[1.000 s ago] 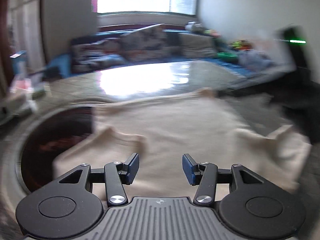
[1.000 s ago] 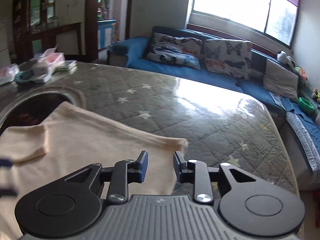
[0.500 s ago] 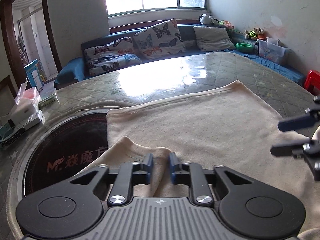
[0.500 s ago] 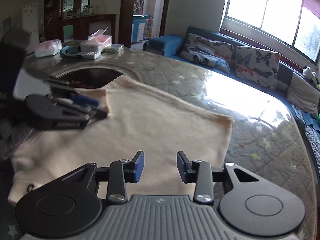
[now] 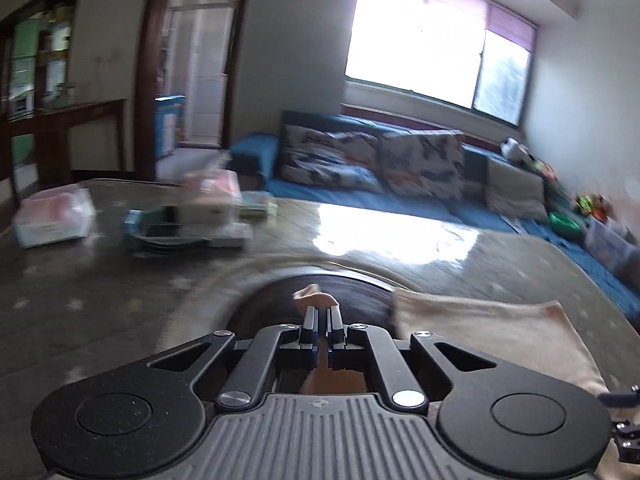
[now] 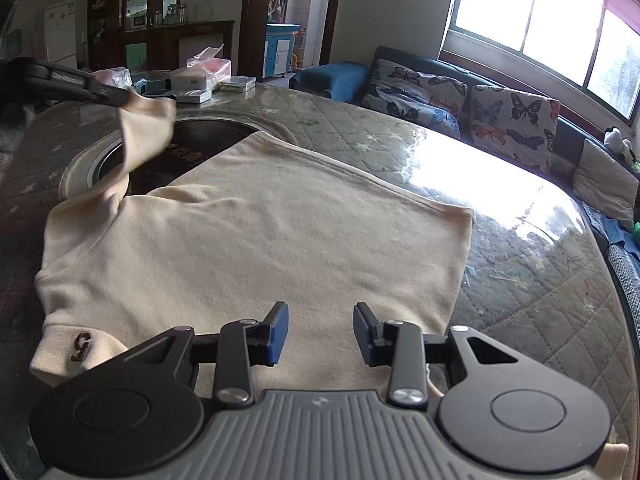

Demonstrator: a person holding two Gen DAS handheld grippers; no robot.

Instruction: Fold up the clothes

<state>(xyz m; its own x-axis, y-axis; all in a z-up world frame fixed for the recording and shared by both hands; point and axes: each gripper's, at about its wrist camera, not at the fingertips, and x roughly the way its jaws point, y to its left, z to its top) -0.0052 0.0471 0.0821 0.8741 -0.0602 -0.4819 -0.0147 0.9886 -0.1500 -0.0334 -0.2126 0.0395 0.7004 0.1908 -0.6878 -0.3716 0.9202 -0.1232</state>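
Note:
A cream T-shirt point(image 6: 256, 248) lies spread flat on the quilted table point(image 6: 520, 280). My left gripper point(image 5: 322, 314) is shut on the tip of one sleeve point(image 5: 314, 298), lifted above the table's dark round inset point(image 5: 360, 292). In the right wrist view that left gripper point(image 6: 120, 98) holds the sleeve point(image 6: 148, 128) up at the far left, the cloth hanging down to the shirt's shoulder. My right gripper point(image 6: 320, 334) stands open just above the shirt's near edge, with nothing between its blue pads. A small brown mark point(image 6: 82, 346) shows on the near left sleeve.
Tissue packs and boxes point(image 6: 200, 76) crowd the far left of the table. A blue sofa with butterfly cushions point(image 6: 460, 100) runs behind it under a bright window. The dark round inset point(image 6: 168, 156) lies partly under the shirt.
The left gripper closed on the sleeve tip, then swung it up and to the left, off the shirt. The right gripper moved over the shirt's near edge and stayed open.

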